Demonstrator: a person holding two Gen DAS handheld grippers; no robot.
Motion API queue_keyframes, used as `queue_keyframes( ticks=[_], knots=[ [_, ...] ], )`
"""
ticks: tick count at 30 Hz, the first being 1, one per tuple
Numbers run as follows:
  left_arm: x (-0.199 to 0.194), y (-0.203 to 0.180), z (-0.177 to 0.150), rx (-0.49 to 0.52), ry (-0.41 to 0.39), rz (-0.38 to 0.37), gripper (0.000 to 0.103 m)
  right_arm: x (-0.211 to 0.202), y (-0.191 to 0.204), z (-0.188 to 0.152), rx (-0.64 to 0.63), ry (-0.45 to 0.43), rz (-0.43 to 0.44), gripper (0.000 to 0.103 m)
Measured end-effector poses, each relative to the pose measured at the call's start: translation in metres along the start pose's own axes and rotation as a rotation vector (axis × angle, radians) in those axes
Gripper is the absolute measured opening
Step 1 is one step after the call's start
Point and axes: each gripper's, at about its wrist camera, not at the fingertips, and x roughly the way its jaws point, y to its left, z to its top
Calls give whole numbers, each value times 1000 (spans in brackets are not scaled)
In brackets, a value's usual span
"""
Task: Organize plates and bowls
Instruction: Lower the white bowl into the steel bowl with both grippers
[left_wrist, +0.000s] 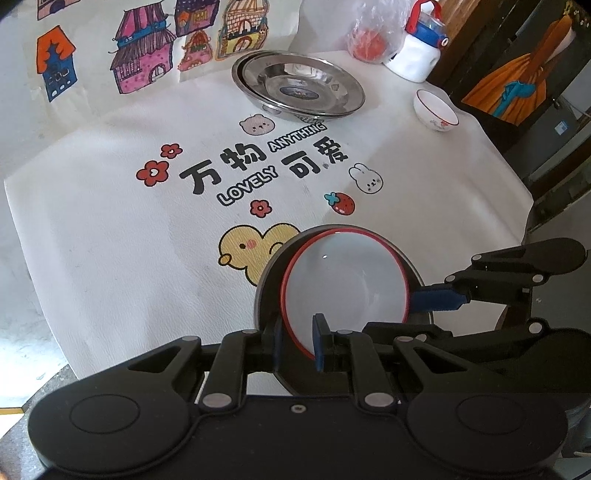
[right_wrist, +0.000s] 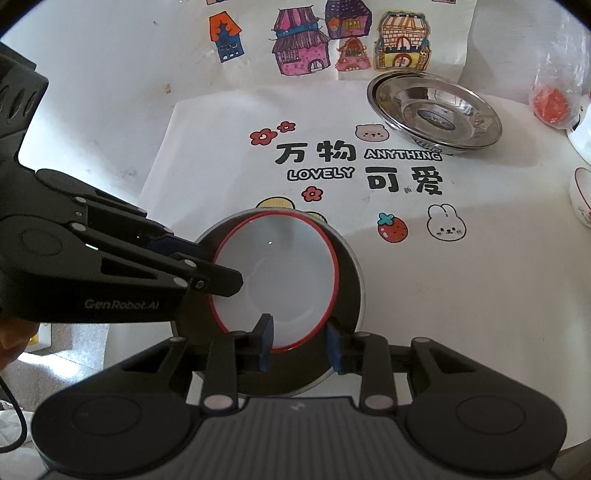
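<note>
Both tongs work the same stack at the near edge of the tabletop (left_wrist: 92, 258). Left gripper (left_wrist: 299, 341) has its blue pads nearly shut, pinching the near rim of the red-rimmed plate (left_wrist: 343, 280), likely to steady it while it settles. Right gripper (right_wrist: 301, 343) stands partly open, straddling that plate's rim without clear contact; grip can't be confirmed. Red-rimmed plate sits off-centre inside the dark plate (right_wrist: 351, 273), so this reads as nesting by size, nearly done. Steel plates (left_wrist: 299, 86) already stacked at the far edge. Small white bowl (left_wrist: 436, 110) stands alone toward the far right corner, probably next. Plastic bag (left_wrist: 373, 33) and water bottle (left_wrist: 419, 48) behind it.
</note>
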Motion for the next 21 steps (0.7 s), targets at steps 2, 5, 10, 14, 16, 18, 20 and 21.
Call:
queue_keyframes(
  ticks=[2, 5, 10, 14, 16, 18, 20, 21],
  knots=[
    [0, 0, 0, -1, 2, -3, 17, -1, 0, 0, -3, -4, 1, 36],
    [-1, 1, 1, -3, 3, -7, 18, -3, 0, 0, -6, -10, 4, 39],
    [-2, 1, 1, 1, 3, -8, 19, -5, 2, -1, -16, -12, 9, 43],
    [-2, 1, 1, 1, 3, -8, 20, -8, 4, -2, -24, -13, 19, 47],
    [-3, 1, 1, 1, 3, -10, 20, -9, 5, -3, -31, -16, 23, 49],
    [-4, 2, 2, 3, 2, -12, 20, -11, 6, -5, -33, -24, 26, 54],
    [-6, 2, 2, 5, -5, -14, 22, -15, 6, -6, -38, -39, 30, 58],
    [-8, 2, 1, 8, -13, -14, 24, -17, 6, -7, -38, -47, 33, 59]
  ],
)
